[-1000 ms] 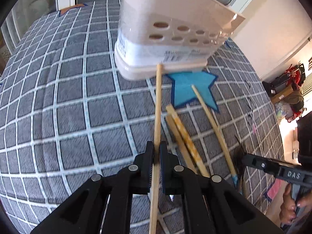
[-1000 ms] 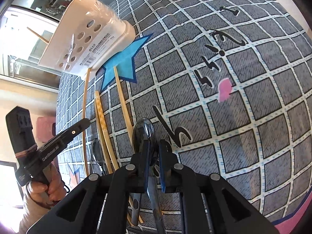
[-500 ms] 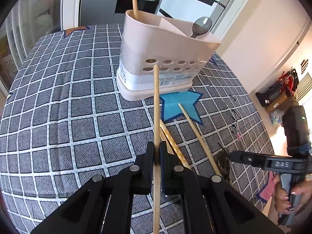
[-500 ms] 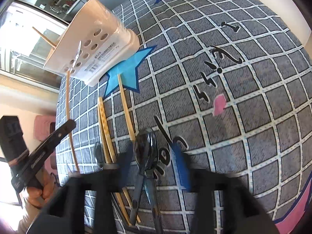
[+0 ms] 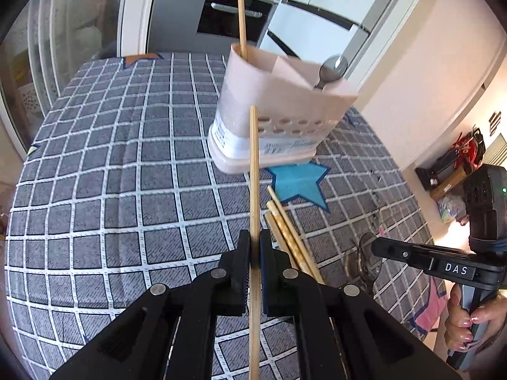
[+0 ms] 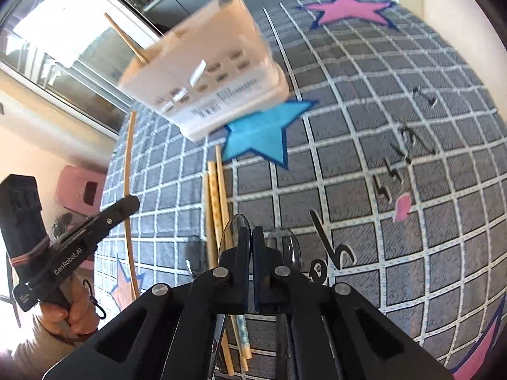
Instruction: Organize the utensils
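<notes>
Left gripper (image 5: 252,247): jaws narrow, pinching one chopstick (image 5: 253,171). The stick runs straight up the middle of the left wrist frame, its far tip over the holder's (image 5: 279,117) front wall; whether tip and wall touch cannot be told.

Holder: pale plastic, holes along the lower wall, standing upper centre of the frame on the grey grid cloth (image 5: 111,190). A second chopstick (image 5: 241,9) stands upright in its left compartment; a spoon (image 5: 332,69) shows bowl-up at its right end.

Blue star (image 5: 298,183) printed on the cloth just below the holder. Three more loose chopsticks (image 5: 285,224) lie on the cloth to the right of the left gripper, pointing toward the star.

Right gripper (image 6: 250,237): jaws nearly together. In the right wrist view a spoon bowl (image 6: 233,231) sits at the left finger and another spoon bowl (image 6: 293,247) just right of the right finger. Whether the jaws clamp either handle cannot be told; handles are hidden under the gripper body.

In the left wrist frame the right gripper sits at lower right, low over the spoons.
</notes>
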`<control>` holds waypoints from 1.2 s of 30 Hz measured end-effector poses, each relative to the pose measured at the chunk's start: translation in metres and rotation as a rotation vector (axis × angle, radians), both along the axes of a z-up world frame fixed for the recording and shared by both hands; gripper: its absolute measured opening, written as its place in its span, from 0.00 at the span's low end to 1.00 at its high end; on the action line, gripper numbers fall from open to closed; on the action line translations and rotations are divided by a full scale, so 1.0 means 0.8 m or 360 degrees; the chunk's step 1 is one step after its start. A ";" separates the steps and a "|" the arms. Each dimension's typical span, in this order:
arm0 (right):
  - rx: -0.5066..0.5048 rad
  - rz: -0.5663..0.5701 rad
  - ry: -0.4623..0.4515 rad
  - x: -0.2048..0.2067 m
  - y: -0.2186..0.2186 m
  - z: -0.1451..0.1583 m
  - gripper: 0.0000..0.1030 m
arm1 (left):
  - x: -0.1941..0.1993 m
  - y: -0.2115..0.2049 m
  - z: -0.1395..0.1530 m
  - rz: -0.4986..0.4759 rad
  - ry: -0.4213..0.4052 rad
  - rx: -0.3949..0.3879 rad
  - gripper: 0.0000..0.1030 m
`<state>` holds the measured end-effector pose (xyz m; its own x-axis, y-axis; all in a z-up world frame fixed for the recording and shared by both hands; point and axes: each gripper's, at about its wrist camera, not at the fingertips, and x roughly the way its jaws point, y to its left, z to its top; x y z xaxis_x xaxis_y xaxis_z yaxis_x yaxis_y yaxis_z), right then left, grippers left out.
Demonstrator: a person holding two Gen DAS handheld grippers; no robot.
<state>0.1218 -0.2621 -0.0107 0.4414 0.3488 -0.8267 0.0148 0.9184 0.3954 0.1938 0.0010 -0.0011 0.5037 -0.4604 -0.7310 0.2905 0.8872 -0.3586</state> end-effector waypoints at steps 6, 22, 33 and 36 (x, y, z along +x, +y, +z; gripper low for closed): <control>-0.0106 -0.0034 -0.0255 -0.012 0.000 0.063 0.02 | -0.005 0.010 0.052 0.0065 -0.0160 -0.0100 0.36; -0.0269 -0.0201 -0.0728 0.063 0.003 0.203 0.02 | 0.083 0.005 0.204 0.0245 -0.0658 -0.0222 0.36; -0.0414 -0.0310 -0.0911 0.167 0.025 0.231 0.02 | 0.164 -0.029 0.199 0.0361 -0.0842 -0.0177 0.36; -0.0450 -0.0309 -0.0951 0.188 0.033 0.226 0.02 | 0.173 -0.036 0.190 0.0388 -0.0865 -0.0193 0.36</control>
